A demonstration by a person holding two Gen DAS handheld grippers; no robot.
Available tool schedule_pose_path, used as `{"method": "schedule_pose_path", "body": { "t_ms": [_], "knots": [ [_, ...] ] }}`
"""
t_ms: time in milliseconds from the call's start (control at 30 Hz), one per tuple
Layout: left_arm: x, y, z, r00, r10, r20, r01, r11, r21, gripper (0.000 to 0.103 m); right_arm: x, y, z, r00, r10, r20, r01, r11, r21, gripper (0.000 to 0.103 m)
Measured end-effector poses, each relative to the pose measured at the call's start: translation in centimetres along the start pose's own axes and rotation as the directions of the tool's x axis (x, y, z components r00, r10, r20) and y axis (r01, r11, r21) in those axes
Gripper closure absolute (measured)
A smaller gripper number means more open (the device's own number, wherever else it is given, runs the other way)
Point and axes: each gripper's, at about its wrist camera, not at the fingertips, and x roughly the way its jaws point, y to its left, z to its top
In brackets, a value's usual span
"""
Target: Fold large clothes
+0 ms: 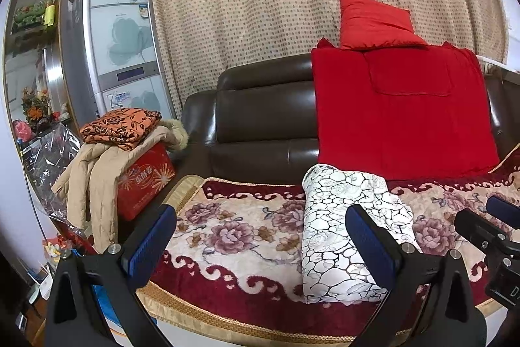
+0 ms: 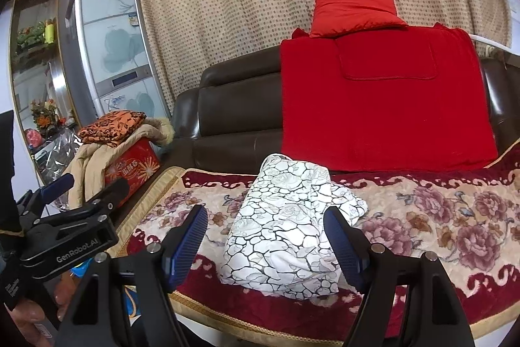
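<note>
A white garment with a black crackle print lies folded into a long bundle on the flowered sofa cover. It also shows in the right wrist view. My left gripper is open and empty, held in front of the sofa, with the bundle just behind its right finger. My right gripper is open and empty, its fingers on either side of the bundle's near end but short of it. The left gripper shows at the left of the right wrist view.
A red blanket hangs over the brown leather sofa back, with a red cushion on top. A red box at the left carries a beige coat and an orange folded cloth. A fridge stands behind.
</note>
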Motion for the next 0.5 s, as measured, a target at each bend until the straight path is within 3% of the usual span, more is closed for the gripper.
{"method": "schedule_pose_path", "body": {
  "t_ms": [500],
  "knots": [
    [0.05, -0.15, 0.31, 1.000, -0.014, 0.002, 0.014, 1.000, -0.009, 0.000, 0.49, 0.55, 0.40, 1.000, -0.011, -0.009, 0.011, 1.000, -0.014, 0.026]
  ]
}}
